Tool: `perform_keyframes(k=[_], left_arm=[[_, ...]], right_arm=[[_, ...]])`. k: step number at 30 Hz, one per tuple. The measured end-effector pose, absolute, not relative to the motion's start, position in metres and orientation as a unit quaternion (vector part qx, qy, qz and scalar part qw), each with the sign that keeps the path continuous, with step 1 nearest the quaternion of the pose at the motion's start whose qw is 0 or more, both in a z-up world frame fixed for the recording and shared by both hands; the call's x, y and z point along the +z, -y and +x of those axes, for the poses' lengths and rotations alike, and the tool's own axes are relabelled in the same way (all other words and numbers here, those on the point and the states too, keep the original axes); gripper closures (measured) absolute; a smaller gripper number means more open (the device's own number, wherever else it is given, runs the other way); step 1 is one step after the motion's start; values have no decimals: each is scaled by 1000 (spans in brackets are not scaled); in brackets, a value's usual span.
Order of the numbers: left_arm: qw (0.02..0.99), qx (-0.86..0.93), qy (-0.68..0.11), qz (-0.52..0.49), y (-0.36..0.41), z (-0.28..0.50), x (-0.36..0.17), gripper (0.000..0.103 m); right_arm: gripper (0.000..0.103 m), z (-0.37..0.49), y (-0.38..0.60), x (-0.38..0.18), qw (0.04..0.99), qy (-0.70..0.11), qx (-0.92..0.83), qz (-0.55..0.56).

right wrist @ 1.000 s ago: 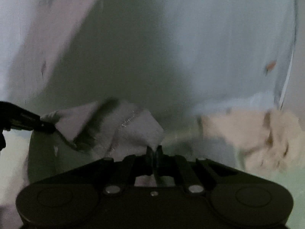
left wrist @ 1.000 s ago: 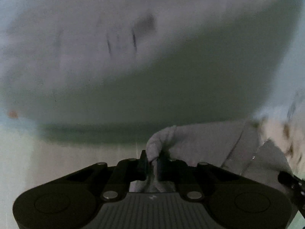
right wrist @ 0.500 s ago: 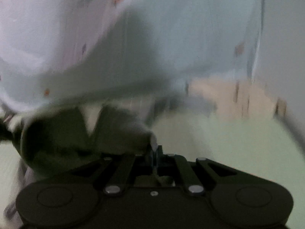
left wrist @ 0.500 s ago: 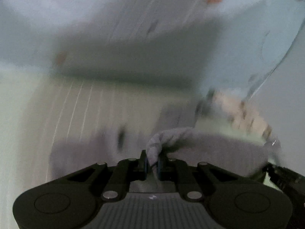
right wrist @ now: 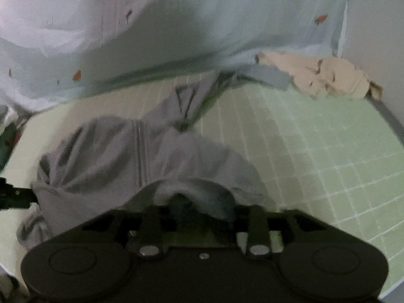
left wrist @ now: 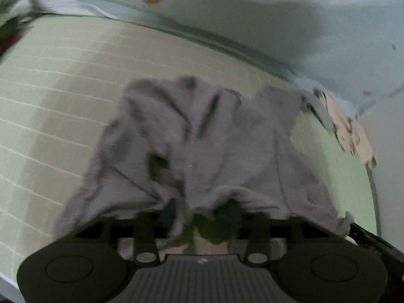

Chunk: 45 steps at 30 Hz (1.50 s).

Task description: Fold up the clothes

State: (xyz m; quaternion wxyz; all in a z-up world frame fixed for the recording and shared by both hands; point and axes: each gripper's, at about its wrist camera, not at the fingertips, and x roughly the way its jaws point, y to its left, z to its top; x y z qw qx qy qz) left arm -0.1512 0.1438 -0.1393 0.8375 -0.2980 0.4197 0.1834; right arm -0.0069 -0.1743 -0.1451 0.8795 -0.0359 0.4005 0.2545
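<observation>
A crumpled grey garment (left wrist: 202, 139) lies spread on the green grid mat (left wrist: 50, 88). Its near edge drapes over my left gripper (left wrist: 199, 217), whose jaws are opening, with a slack fold between them that the pads do not press. In the right wrist view the same garment (right wrist: 113, 156), with a zip line down its middle, arches over my right gripper (right wrist: 202, 209). That gripper's jaws are opening too, and the hem is loose above them. The left gripper's tip (right wrist: 15, 197) shows at the garment's left corner.
A pale blue sheet with small orange marks (right wrist: 202, 25) rises behind the mat (right wrist: 315, 151). A beige patterned cloth (right wrist: 328, 78) and a grey-blue piece (right wrist: 265, 75) lie at the mat's far right corner. A pale wall stands to the right.
Both grippers were shut on the grey garment and carrying it across. They have lowered it onto the mat and their jaws have opened, so the cloth has dropped slack.
</observation>
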Motion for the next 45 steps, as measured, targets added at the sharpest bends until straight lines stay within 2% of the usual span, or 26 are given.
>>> perform_keyframes(k=[2, 4, 6, 8, 14, 19, 20, 21, 22, 23, 24, 28, 32, 36, 40, 43, 45], left_arm=[[840, 209, -392, -311, -159, -158, -133, 33], [833, 234, -384, -321, -179, -165, -133, 31], [824, 257, -387, -324, -196, -165, -137, 31], [815, 259, -400, -329, -211, -156, -149, 28], [789, 233, -448, -348, -249, -122, -195, 24], [792, 182, -483, -327, -251, -90, -230, 20], [790, 182, -488, -323, -251, -84, -236, 21], [798, 181, -483, -311, -248, -78, -235, 35], [807, 181, -476, -297, -244, -72, -234, 52], [810, 177, -479, -288, -242, -65, -234, 93], [813, 181, -479, -277, -241, -56, -233, 97], [846, 196, -443, -225, -241, -14, -215, 98], [891, 201, -362, -185, -244, 28, -164, 98], [922, 196, -300, -147, -236, 33, -122, 98], [895, 253, -342, -131, -237, 10, -142, 98], [832, 312, -429, -163, -258, -24, -182, 95], [811, 317, -453, -191, -259, -43, -193, 82]], right_arm=[[27, -6, 170, -137, 892, -378, 245, -27], [17, -3, 167, -131, 902, -363, 235, -13], [15, 4, 160, -127, 905, -359, 227, 3], [8, 14, 150, -127, 905, -362, 222, 15], [6, 55, 109, -150, 894, -394, 210, 43], [4, 91, 75, -186, 882, -426, 198, 32], [4, 98, 68, -193, 880, -433, 195, 27], [4, 105, 64, -200, 877, -442, 188, 23], [4, 110, 61, -206, 874, -450, 182, 21], [4, 114, 61, -212, 871, -457, 178, 19], [4, 118, 60, -217, 869, -463, 174, 17], [4, 124, 60, -236, 858, -487, 165, -12], [4, 112, 58, -243, 852, -486, 185, -68], [3, 98, 67, -242, 846, -497, 184, -60], [2, 83, 70, -242, 842, -503, 184, -62], [0, 78, 73, -243, 841, -504, 189, -59], [0, 79, 75, -243, 838, -507, 193, -56]])
